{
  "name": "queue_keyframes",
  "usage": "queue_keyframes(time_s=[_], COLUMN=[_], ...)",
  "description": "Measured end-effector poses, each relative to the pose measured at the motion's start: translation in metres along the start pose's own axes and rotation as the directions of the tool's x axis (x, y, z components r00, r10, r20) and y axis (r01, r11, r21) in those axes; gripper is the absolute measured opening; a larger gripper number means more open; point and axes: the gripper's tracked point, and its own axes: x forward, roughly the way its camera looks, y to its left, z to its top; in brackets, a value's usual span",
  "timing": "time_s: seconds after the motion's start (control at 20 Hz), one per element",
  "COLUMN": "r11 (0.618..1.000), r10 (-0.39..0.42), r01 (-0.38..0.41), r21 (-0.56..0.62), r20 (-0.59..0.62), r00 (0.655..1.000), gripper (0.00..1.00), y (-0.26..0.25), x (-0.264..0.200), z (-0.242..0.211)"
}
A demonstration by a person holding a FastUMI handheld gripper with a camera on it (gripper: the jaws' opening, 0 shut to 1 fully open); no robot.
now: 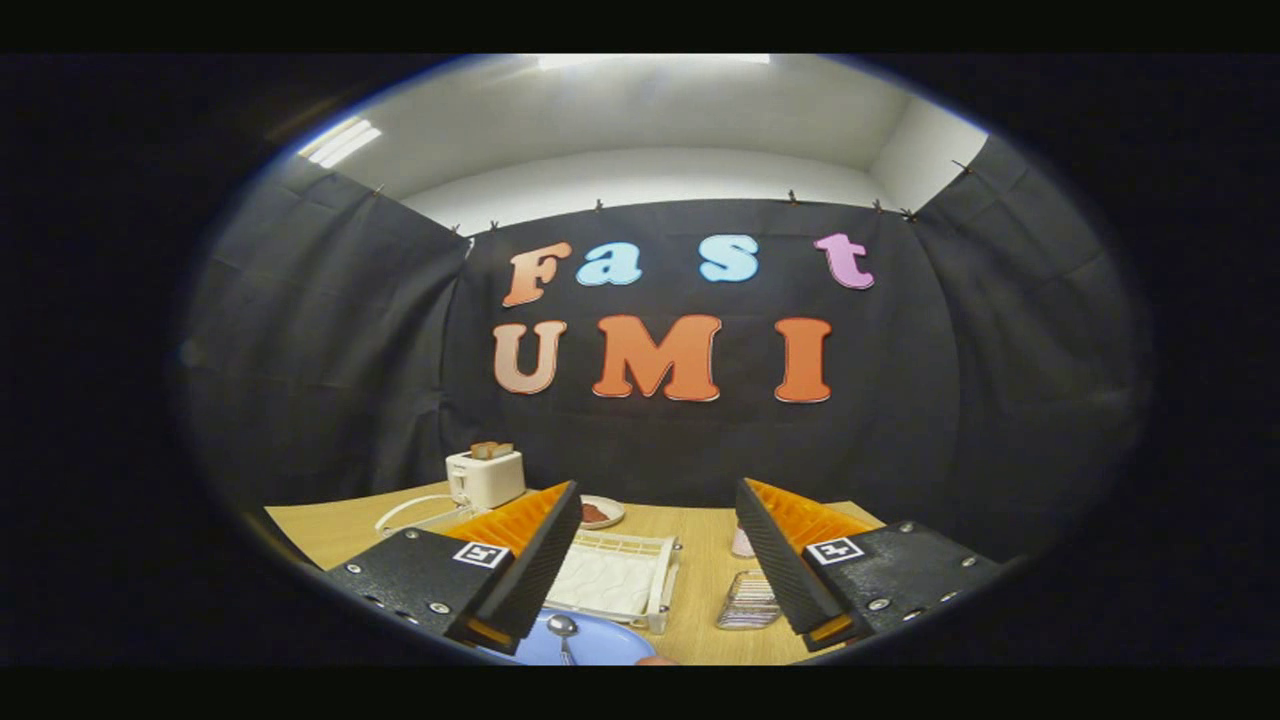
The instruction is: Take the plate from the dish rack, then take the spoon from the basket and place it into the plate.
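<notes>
We find the hand-held gripper (655,575) released: its fingers stand wide apart at the bottom of the frame and grasp nothing. The spoon (563,632) lies in the plate (590,640) at the bottom centre, bowl up-frame and handle running off the lower edge, just right of the left finger. The dish rack (618,577) sits just above the plate, between the fingers; no dish shows in it. The basket (748,600), a wire one, stands to the right of the rack, close against the right finger. A toaster (485,475) and a small dish (601,512) lie further up-frame on the surface (700,560).

We judge the placement done, or nearly so, and the step in hand to be the retreat. To do it well, we advise keeping the fingers spread and lifting straight up and back, so that the left finger does not catch the plate rim or flick the spoon handle. The right finger passes close to the basket; a sideways swing risks knocking it. We cannot tell whether the spoon rests steady, since its handle end is cut off.
</notes>
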Motion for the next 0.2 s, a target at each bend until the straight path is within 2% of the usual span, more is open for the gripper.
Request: queue_keyframes(time_s=[0.2], r11=[0.999], r10=[0.015], r01=[-0.016], r21=[0.037], r20=[0.034], r00=[0.999], gripper=[0.93], y=[0.0032], x=[-0.0032], z=[0.0041])
